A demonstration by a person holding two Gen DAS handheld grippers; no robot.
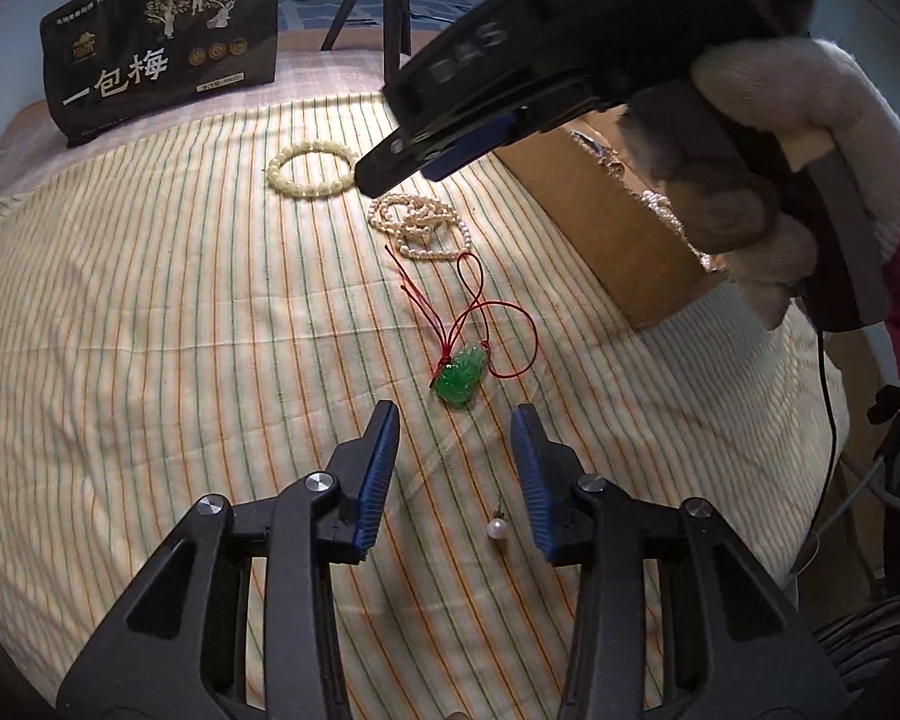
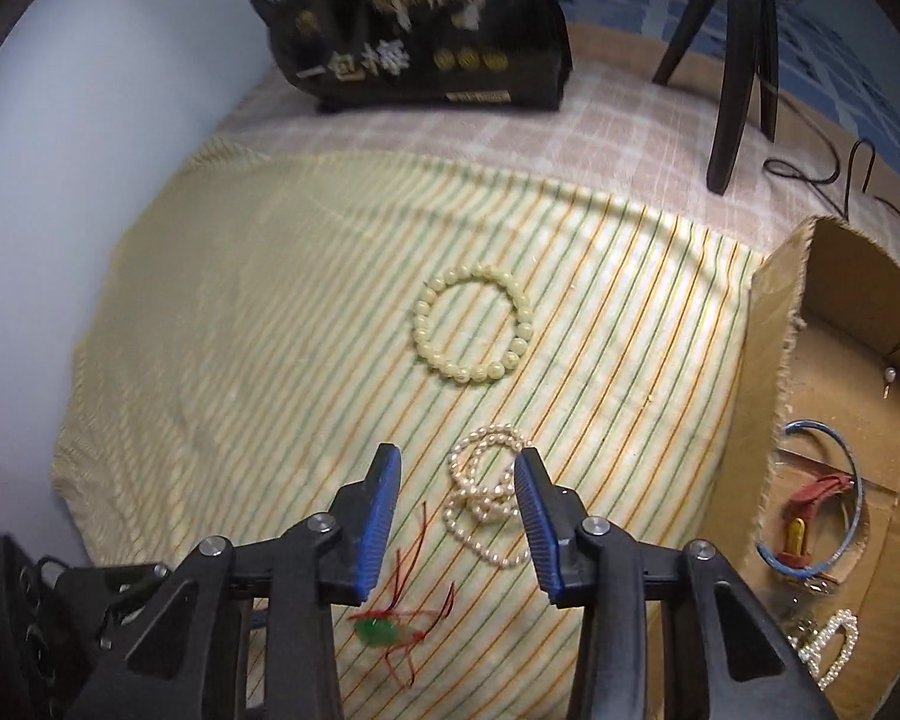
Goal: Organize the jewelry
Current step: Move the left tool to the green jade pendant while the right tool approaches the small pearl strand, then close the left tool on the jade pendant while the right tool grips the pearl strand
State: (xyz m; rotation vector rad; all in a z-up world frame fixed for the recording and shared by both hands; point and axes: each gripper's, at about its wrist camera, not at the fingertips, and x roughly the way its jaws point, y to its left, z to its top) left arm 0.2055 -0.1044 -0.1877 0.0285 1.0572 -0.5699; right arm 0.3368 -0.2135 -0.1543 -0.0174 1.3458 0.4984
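Observation:
On the striped cloth (image 1: 150,300) lie a cream bead bracelet (image 1: 309,170) (image 2: 473,324), a coiled pearl necklace (image 1: 421,227) (image 2: 487,498), a green jade pendant on red cord (image 1: 463,373) (image 2: 383,631) and a small pearl earring (image 1: 496,527). My left gripper (image 1: 456,420) is open and empty, just short of the pendant, with the earring between its fingers. My right gripper (image 2: 457,468) (image 1: 390,171) is open and empty, hovering over the pearl necklace. A cardboard box (image 2: 774,312) (image 1: 606,222) at the right holds several jewelry pieces.
A black snack bag (image 1: 168,42) (image 2: 426,30) stands at the back of the table. Black tripod legs (image 2: 732,78) and a cable (image 2: 822,174) are at the back right. The box holds a blue bangle (image 2: 852,480) and a pearl hair clip (image 2: 834,642).

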